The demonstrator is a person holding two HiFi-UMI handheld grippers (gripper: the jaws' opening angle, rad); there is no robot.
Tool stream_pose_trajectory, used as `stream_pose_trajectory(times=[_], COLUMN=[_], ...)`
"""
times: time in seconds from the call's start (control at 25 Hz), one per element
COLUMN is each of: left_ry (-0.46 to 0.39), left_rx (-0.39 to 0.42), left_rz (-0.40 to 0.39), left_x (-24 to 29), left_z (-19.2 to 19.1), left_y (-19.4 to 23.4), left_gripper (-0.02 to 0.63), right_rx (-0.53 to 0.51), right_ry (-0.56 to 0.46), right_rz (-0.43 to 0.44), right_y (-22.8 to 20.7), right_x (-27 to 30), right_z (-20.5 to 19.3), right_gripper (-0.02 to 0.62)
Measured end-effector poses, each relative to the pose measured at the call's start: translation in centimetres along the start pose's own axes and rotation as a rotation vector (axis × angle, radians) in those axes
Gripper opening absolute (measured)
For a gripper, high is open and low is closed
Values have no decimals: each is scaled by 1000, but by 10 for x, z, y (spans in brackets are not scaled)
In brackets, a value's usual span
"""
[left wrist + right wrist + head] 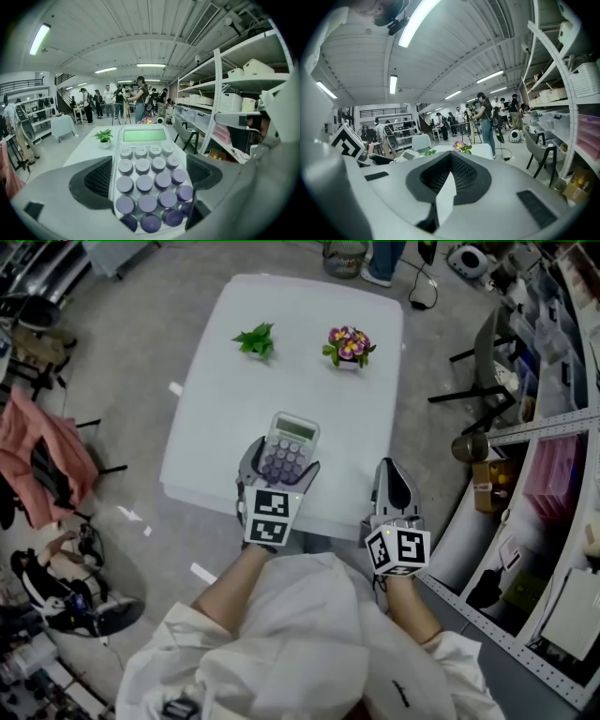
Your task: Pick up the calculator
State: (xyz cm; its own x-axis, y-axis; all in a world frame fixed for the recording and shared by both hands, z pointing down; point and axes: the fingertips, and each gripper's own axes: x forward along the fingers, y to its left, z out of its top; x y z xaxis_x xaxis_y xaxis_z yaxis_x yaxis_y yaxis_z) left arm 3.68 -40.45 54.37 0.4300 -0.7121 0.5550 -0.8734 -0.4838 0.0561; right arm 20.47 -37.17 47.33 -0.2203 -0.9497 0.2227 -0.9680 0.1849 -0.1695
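The calculator (288,450) is white with round purple keys and a green display, and it is lifted above the white table (225,409). My left gripper (278,468) is shut on the calculator's lower half. In the left gripper view the calculator (146,180) lies flat between the two jaws, display end pointing away. My right gripper (392,480) hovers over the table's front right corner, shut with nothing in it. In the right gripper view its jaws (449,180) meet, and the calculator (408,155) shows small at the left.
A small green plant (255,338) and a pot of pink and yellow flowers (348,345) stand at the table's far end. Metal shelving (553,474) with bins runs along the right. A chair (487,362) stands near the far right corner. Several people stand in the background.
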Motion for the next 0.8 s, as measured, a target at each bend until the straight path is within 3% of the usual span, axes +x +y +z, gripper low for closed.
stream_pose_trajectory(times=[0.36,0.8], left_ry=[-106,-285], left_rx=[-4,1], left_rz=[27,50], left_x=[-43,-96], left_z=[40,104], left_y=[12,33], left_gripper=[492,492], right_rx=[-15,-83], right_ry=[-39,-148], right_rz=[-4,-7], right_y=[3,0], right_x=[-20,-33], right_z=[24,91], right_gripper=[17,17])
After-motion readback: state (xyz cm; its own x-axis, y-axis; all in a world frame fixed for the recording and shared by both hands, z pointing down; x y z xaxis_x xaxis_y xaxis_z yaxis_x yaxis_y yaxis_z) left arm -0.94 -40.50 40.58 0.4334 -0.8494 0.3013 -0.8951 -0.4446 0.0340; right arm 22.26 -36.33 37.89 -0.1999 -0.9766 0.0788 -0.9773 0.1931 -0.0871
